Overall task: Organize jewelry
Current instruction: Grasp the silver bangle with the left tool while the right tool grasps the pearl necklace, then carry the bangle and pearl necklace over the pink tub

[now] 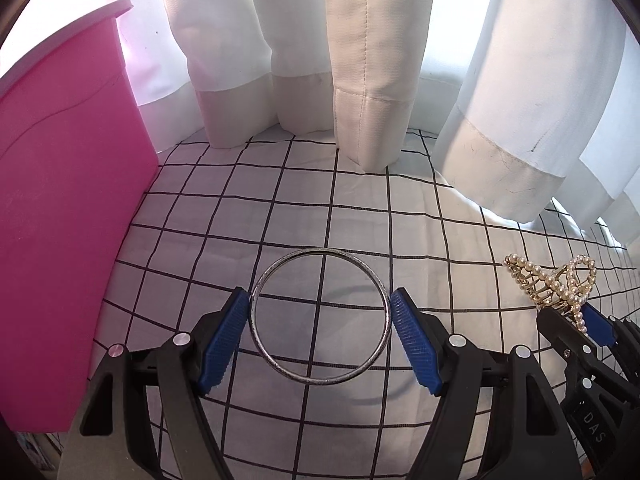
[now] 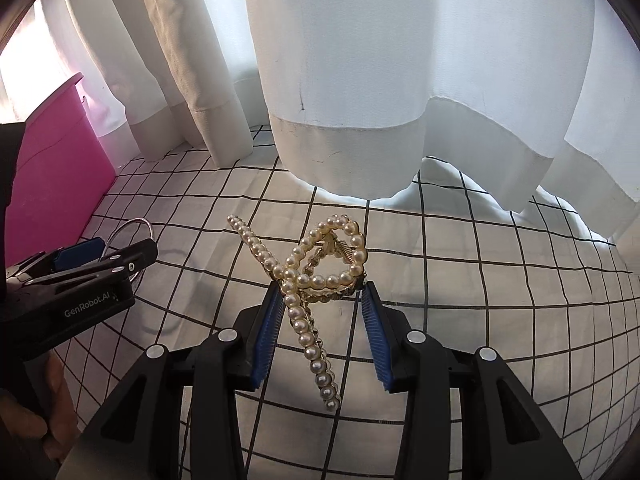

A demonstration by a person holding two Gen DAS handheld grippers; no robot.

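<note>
**Both grippers loaded, box on the left**

The left gripper [image 1: 320, 320] clamps a silver bangle [image 1: 319, 318] by its sides, above the checked cloth [image 1: 360, 208]. The right gripper [image 2: 322, 316] pinches a pearl hair claw [image 2: 316, 276], also lifted clear. This looks like the carrying step. Next, likely, each piece must go over the rim of the pink box [image 1: 60, 200] at far left before release.

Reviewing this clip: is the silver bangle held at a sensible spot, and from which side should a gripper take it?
Yes, probably. The left gripper spans the silver bangle across its widest part, one pad on each outer edge, coming from above. A thin round hoop offers no better hold than its opposite rims.
</note>
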